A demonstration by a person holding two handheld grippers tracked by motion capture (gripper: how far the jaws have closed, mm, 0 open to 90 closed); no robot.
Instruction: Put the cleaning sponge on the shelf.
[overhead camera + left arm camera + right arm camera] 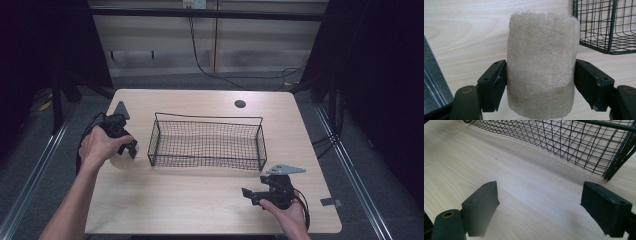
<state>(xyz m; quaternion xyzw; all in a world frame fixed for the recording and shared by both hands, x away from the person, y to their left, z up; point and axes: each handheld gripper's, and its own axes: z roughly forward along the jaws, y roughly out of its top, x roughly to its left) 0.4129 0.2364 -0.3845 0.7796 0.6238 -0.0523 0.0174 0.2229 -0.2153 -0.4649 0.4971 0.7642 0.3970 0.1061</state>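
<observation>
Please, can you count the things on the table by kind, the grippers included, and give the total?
Loofah sponge: 1
Black wire basket: 1
Grippers: 2, left gripper and right gripper
Total: 4

Lab rig: black curtains (pixel 45 45), framed table (pixel 200 200), trailing cable (pixel 200 60).

A pale, cream-coloured loofah cylinder (pixel 541 67) with a coarse fibrous surface is seen standing upright on the light wooden table (pixel 200 195), near the table's left edge. It is pressed on both sides by black jaws. Just to its right, a black wire basket (pixel 207 142) with a fine mesh is set lengthwise across the table's middle, apart from the loofah, its inside bare.
</observation>
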